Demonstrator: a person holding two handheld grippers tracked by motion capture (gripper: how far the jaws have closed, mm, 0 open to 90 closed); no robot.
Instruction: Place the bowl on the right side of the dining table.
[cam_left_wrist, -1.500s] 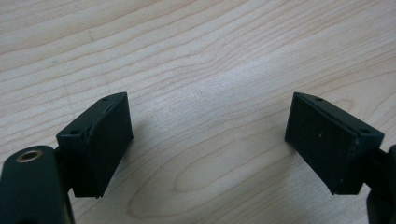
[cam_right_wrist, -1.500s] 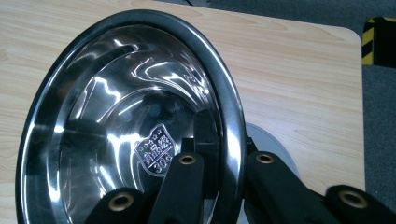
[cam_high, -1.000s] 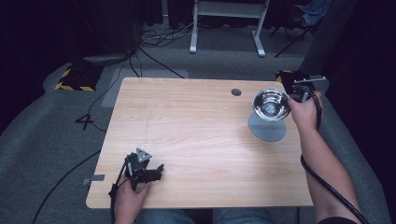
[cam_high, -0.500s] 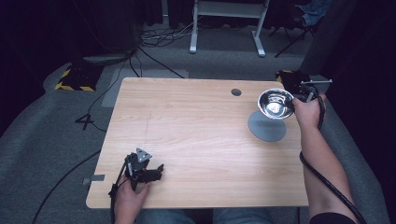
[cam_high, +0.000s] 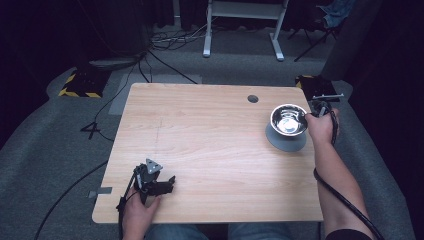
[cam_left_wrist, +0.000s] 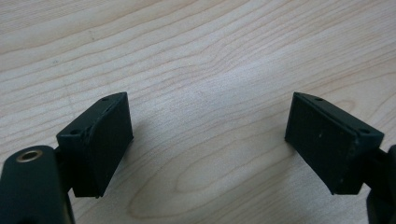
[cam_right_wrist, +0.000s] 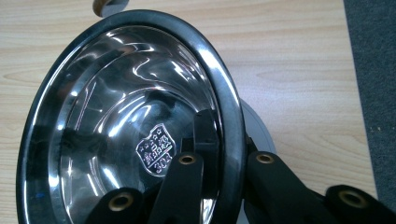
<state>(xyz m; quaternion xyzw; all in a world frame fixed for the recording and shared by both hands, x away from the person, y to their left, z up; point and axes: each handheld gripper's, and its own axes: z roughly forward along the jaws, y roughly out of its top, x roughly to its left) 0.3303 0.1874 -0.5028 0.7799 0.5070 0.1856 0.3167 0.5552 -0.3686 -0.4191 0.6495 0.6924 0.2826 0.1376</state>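
Observation:
A shiny steel bowl (cam_high: 289, 120) hangs just above a grey round coaster (cam_high: 286, 141) near the table's right edge. My right gripper (cam_high: 306, 116) is shut on the bowl's rim, one jaw inside and one outside, as the right gripper view shows on the steel bowl (cam_right_wrist: 135, 135) with the grey round coaster (cam_right_wrist: 261, 135) behind it. My left gripper (cam_high: 167, 182) rests on the wooden table (cam_high: 210, 150) at the front left. Its jaws stand wide apart over bare wood (cam_left_wrist: 210, 140), nothing between its fingers (cam_left_wrist: 100, 140).
A small round cable hole (cam_high: 253, 98) sits in the table near the far edge. A desk frame (cam_high: 240, 30) and cables (cam_high: 165, 45) lie on the grey floor beyond. The right gripper's black cable (cam_high: 345, 200) trails along the forearm.
The right hand has lowered the bowl toward the grey coaster, so less of the coaster shows below it. The left gripper has stayed where it was.

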